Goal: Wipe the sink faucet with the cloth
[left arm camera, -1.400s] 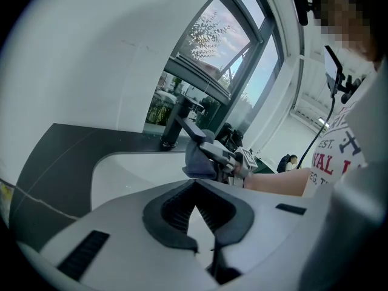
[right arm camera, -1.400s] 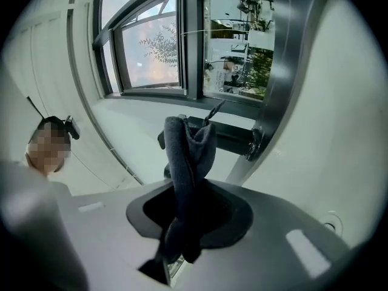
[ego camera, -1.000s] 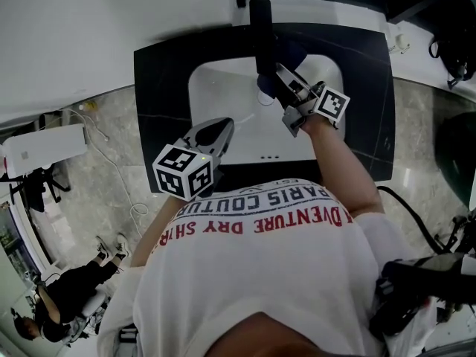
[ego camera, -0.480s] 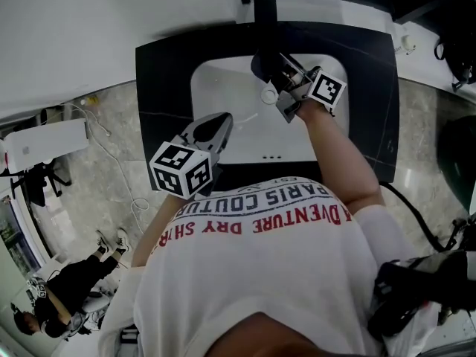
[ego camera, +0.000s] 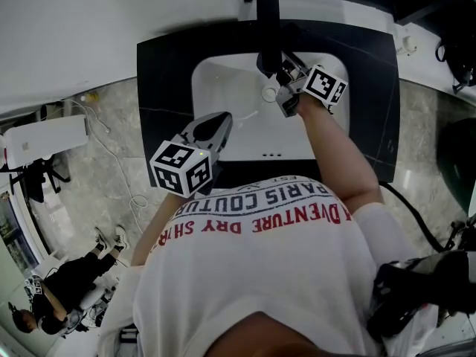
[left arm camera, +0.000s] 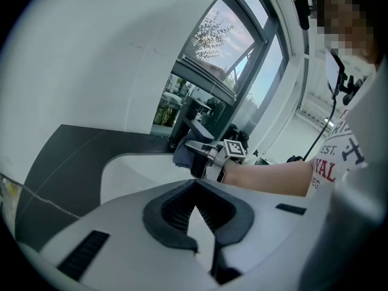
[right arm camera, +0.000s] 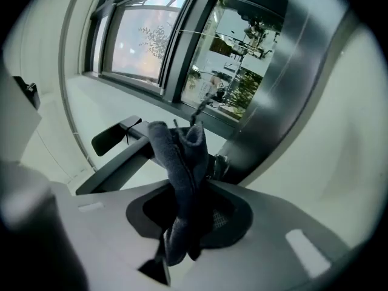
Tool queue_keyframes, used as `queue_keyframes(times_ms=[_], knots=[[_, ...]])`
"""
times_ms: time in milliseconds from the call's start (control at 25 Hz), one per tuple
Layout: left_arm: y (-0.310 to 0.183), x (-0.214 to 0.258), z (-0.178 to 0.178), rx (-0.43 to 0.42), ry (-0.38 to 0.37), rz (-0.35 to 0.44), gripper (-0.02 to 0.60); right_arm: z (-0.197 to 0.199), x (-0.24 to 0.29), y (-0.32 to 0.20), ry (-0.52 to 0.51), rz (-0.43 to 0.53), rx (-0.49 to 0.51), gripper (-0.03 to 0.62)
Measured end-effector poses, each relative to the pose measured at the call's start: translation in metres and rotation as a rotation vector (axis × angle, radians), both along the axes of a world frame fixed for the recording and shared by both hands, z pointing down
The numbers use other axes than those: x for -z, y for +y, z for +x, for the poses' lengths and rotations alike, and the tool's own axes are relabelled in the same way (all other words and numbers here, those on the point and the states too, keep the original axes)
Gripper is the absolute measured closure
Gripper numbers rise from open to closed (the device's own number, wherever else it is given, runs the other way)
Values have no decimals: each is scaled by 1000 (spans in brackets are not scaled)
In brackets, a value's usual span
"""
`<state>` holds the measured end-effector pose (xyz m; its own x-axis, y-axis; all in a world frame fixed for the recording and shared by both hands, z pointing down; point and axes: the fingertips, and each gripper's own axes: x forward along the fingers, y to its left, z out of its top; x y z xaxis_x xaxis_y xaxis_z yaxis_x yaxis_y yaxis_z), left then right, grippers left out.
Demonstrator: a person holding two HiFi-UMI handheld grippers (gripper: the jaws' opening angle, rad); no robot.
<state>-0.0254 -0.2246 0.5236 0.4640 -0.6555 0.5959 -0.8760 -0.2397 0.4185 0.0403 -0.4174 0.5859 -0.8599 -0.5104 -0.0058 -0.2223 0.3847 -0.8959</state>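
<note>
1. The right hand-held gripper (ego camera: pixel 280 75) is clamped on the dark grey cloth (right arm camera: pixel 182 162); the cloth is bunched between the jaws, with its upper end sticking out past the tips.
2. The cloth is held up against the spout of the black faucet (ego camera: pixel 266 22), above the white sink (ego camera: pixel 223 88).
3. Whether the cloth is actually touching the spout cannot be told for certain.
4. The left hand-held gripper (ego camera: pixel 220 125) is held over the sink's near-left part, well apart from the faucet. Its jaws are brought together at the tips and nothing is gripped.
5. The sink is set in a dark counter (ego camera: pixel 160 80).
</note>
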Motion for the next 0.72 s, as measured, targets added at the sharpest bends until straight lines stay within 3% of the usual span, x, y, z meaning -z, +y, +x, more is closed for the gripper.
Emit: queue_keyframes(times_ms=[240,440,560,720], knots=[[6,3,2,1,-4,6,580,8,1,4,15,-1,-13,514],[11,10,7,-1,-1,28,580,28,27,24,32,66,-13,514],[16,18,12,-3,8,49,580,45,43,45,108,138,-22,514],[23,27,20,-8,22,74,580,61,59,81,296,277,-29,514]])
